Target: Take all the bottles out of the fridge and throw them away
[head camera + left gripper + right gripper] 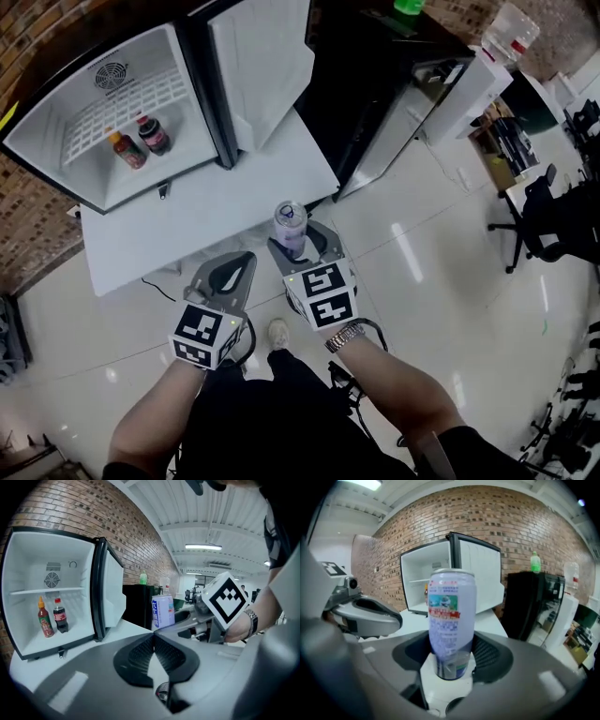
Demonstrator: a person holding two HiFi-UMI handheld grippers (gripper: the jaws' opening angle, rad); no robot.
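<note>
A pale can [451, 620] stands upright in the right claw [298, 246], which grips it low on its body, out in front of the open fridge [56, 122]. The left claw [153, 638] is closed on nothing, just beside the right one. Inside the fridge, under the wire shelf [131, 108], a cola bottle [154, 134] and a red sauce bottle [127, 150] stand side by side. The fridge sits on a white surface [187, 225].

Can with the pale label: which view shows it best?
Right gripper view: the can stands large, central, label facing the camera. Head view shows mostly its top; left gripper view shows it small.
</note>
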